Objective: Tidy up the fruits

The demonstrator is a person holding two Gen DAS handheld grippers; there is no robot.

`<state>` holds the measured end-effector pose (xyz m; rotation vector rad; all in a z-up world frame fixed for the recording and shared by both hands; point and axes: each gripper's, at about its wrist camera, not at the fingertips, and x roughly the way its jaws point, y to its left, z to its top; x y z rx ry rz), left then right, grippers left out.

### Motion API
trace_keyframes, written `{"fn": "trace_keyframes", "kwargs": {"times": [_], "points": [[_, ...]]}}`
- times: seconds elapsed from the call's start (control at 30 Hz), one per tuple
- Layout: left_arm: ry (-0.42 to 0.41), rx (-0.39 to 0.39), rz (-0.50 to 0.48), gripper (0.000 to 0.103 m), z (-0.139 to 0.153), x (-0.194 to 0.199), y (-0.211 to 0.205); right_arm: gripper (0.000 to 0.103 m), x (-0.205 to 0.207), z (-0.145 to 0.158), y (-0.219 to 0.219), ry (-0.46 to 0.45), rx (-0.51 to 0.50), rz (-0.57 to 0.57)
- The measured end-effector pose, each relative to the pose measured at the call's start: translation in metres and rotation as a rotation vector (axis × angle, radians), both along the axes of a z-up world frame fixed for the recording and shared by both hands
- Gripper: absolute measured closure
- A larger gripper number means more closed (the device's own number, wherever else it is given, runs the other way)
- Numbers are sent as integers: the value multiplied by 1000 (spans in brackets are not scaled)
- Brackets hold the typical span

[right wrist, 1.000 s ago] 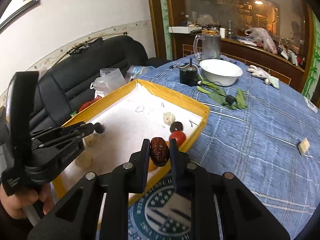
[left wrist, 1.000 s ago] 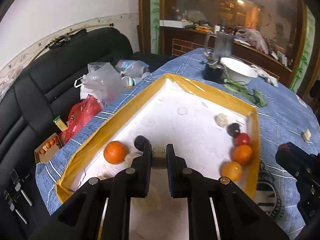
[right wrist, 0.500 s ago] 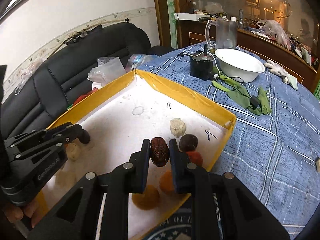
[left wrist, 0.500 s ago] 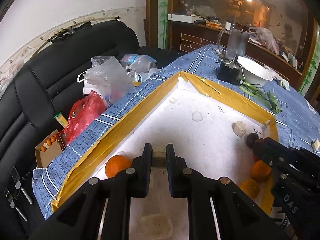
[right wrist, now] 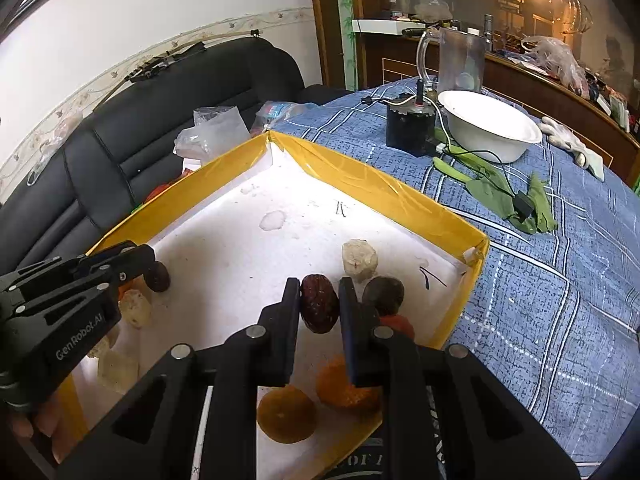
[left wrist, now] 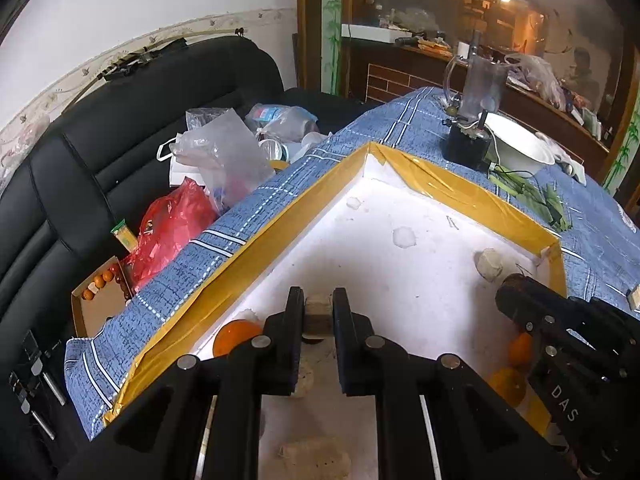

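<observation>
Wrinkled dark-red date (right wrist: 319,303) between right tool (right wrist: 319,300) tips, above tray (right wrist: 384,192).

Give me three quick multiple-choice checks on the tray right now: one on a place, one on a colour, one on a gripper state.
1. Where is the white bowl?
A. inside the tray
B. on the tablecloth beyond the tray
C. on the sofa

2. The tray rim is:
A. yellow
B. green
C. red

3. The right hand-held gripper is:
A. open and empty
B. shut on an orange
C. shut on a dark red date

Answers: 1 B, the bowl sits on blue cloth past the far rim; 2 A, yellow tape lines the rim; 3 C, the date sits pinched between the fingers.
</observation>
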<state>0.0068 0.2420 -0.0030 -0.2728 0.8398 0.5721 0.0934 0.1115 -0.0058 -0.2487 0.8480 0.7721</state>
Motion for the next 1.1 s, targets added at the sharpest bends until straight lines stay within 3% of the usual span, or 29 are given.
{"fn": "trace_keyframes", "kwargs": {"times": [0.07, 0.1, 0.13, 0.17, 0.2, 0.27, 0.4, 0.5, 0.53, 0.87, 1.1], "points": [[1, -16, 16, 82, -1, -1, 5, 80, -1, 0, -1, -6, -13, -4], [1, -29, 25, 76, -1, -3, 7, 64, -2, 2, -3, -11, -19, -8], [-2, -44, 39, 60, 0, -7, 11, 42, -2, 4, -6, -15, -18, -10], [-10, -48, 51, 43, 2, -10, 13, 36, -6, 9, -13, -29, -2, -14], [-31, -41, 77, 37, 6, -17, 15, 31, -9, 13, -19, -43, 14, -13], [-79, -28, 128, 24, 14, -31, 19, 25, -16, 21, -29, -61, 21, -7], [-105, -46, 132, 18, 25, -50, 18, 23, -37, 39, -54, -105, 36, -12], [-143, 15, 110, 9, 34, -67, 3, 17, -59, 50, -83, -129, 63, -27], [-143, 29, 100, 1, 35, -70, -4, 16, -67, 52, -92, -135, 70, -29], [-88, 90, -77, 1, 33, -82, -83, 15, -131, 57, -149, -149, 71, 2], [-138, 95, -5, 0, 42, -98, -83, 15, -138, 57, -163, -149, 78, -21]]}}
